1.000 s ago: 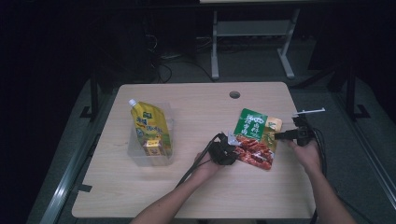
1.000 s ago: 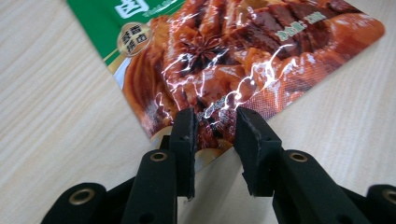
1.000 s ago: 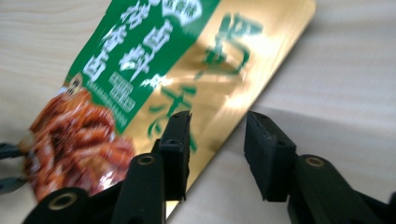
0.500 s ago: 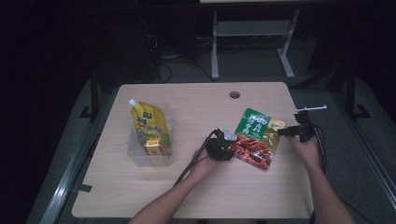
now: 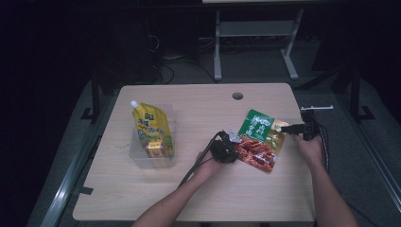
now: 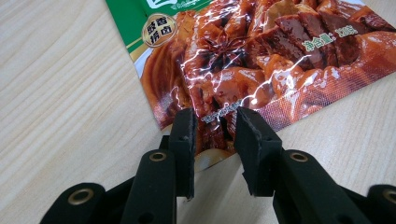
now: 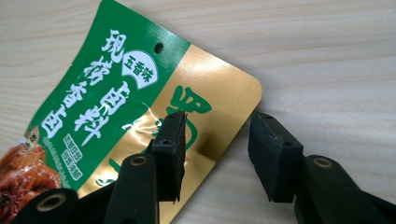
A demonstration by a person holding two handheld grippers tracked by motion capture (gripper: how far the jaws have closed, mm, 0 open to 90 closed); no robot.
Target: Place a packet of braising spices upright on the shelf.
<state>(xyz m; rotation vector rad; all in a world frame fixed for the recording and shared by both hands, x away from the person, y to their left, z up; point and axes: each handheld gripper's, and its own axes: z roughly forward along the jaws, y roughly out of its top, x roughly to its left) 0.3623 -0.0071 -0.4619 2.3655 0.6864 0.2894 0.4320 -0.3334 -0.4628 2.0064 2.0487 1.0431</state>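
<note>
High view: a yellow spout pouch (image 5: 152, 131) is seen lying in a clear plastic container (image 5: 137, 158) on the left part of the table, well apart from both grippers. No object is placed between the container and the work area. A round cable hole (image 5: 237, 96) is cut near the far edge of the light wood table (image 5: 198, 198). A dark room with a metal frame stand (image 5: 255, 33) and floor cables is shown beyond the table.

The green, gold and red braised-food sachet (image 5: 259, 138) lies flat on the right half of the table. Its lower red edge is clamped by the left gripper (image 6: 214, 122), whose jaws are closed on the foil. The right gripper (image 7: 215, 140) is held at the gold upper corner; its jaws stand apart, one over the foil and one over bare wood, and nothing is pinched.
</note>
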